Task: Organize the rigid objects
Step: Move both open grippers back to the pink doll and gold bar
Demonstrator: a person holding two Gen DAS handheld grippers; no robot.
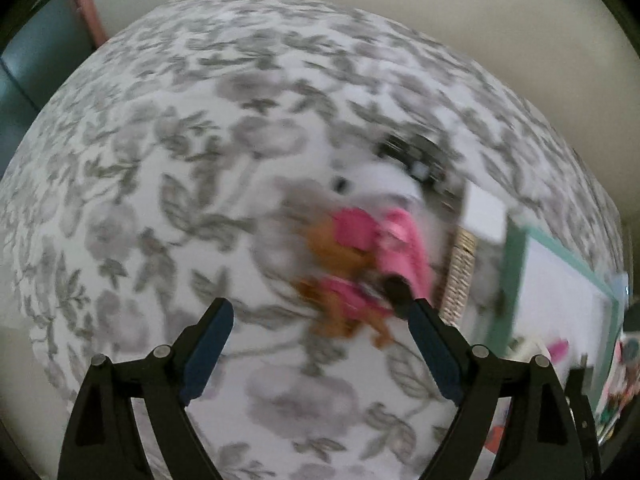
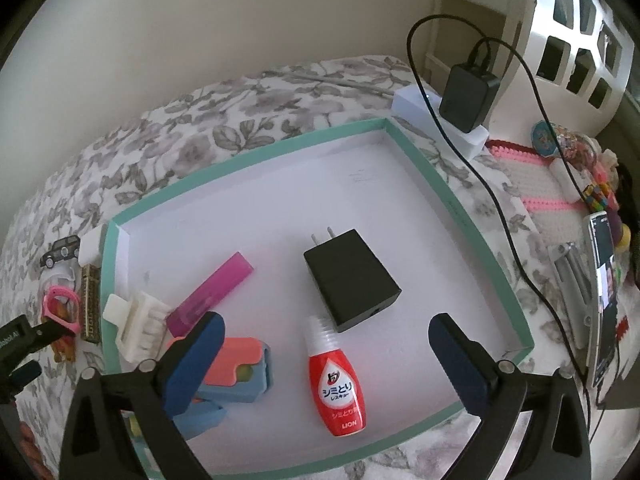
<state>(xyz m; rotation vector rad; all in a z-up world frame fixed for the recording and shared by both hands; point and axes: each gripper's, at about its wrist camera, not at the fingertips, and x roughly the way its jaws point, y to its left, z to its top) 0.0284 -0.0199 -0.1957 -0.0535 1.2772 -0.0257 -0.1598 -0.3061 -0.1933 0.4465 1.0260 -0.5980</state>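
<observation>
Left wrist view: left gripper (image 1: 316,312) spread wide, nothing held. Pink-and-brown toy (image 1: 352,276) seen blurred on floral tabletop (image 1: 160,160), just ahead, toward right finger. Right gripper (image 2: 324,332) fully open, empty, over tray (image 2: 248,156).

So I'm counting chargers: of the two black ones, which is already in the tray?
The unplugged black charger, lying flat inside the teal-rimmed tray with its prongs bare. The other charger sits outside on a white power strip, cable attached.

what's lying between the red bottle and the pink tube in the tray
Mostly bare tray floor between red bottle and pink tube, right wrist view.
</observation>
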